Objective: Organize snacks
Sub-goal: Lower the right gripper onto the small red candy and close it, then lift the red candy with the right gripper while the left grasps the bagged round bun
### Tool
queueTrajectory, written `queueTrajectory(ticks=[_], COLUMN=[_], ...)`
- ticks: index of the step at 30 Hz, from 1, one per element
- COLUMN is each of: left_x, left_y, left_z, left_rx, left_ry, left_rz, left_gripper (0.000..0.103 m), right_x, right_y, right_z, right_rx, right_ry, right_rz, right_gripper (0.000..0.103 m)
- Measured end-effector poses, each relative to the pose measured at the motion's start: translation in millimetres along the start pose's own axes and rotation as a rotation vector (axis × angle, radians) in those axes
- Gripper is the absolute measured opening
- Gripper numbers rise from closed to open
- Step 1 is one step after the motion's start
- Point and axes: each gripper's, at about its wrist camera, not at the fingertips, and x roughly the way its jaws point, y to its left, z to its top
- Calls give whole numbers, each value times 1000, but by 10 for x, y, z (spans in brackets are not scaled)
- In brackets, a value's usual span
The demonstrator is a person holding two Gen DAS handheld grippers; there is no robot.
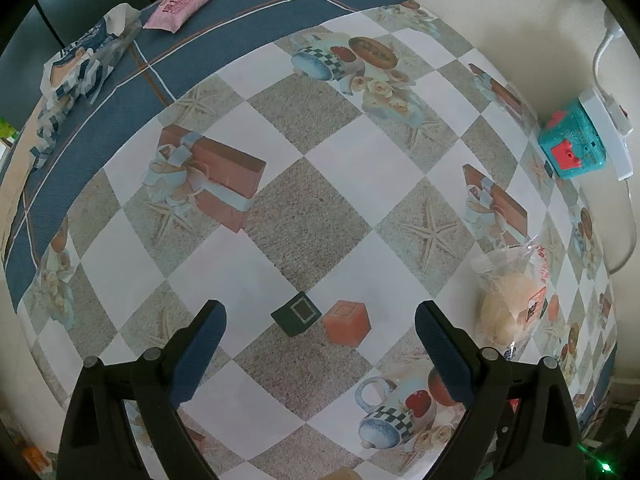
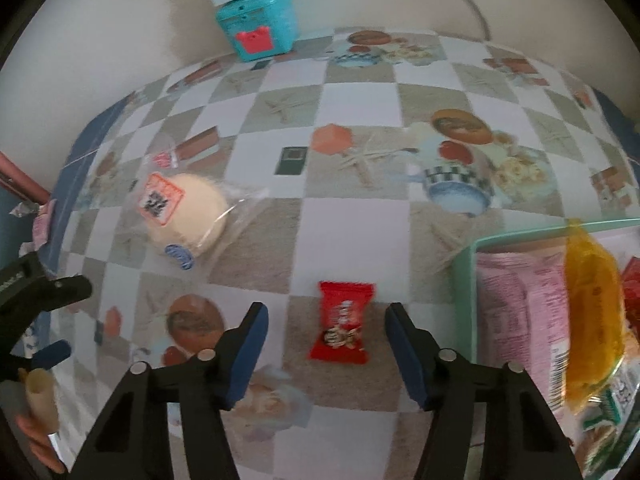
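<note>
Right gripper [image 2: 322,344] hangs over the worktop [image 2: 352,232], jaws apart either side of a red candy packet [image 2: 342,322], not pinching it. Left gripper [image 1: 320,344] gapes wide, empty. The green tray [image 2: 466,280] sits just right.

The green tray [image 2: 464,276] runs off the right edge of the right wrist view, so its far side and full load stay unseen. Inside it, the yellow packet [image 2: 592,320] covers part of the pink packet [image 2: 520,312], and a red wrapper [image 2: 632,284] beside the yellow packet is cut by the frame. That whole view is smeared, and the print on the red candy [image 2: 342,320] left of the tray cannot be read. In the left wrist view, the wrapped bun [image 1: 508,304] is partly hidden behind a finger of the left gripper [image 1: 320,336]. Its label is too small to read.
</note>
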Motion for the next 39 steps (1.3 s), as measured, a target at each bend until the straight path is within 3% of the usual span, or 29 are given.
queueTrajectory(ticks=[12, 29, 39], left_x=[-22, -15, -4], left_y=[-326, -551, -813], left_z=[-85, -108, -149], left_rx=[128, 175, 159], left_ry=[-11, -30, -20], left_rz=[-34, -49, -200], left_gripper=[96, 96, 96], right_x=[18, -110, -251], right_y=[38, -78, -176], right_z=[22, 84, 171], right_rx=[-33, 0, 19], right_ry=[-6, -16, -53], right_rz=[-59, -52, -19], right_gripper=[25, 23, 23])
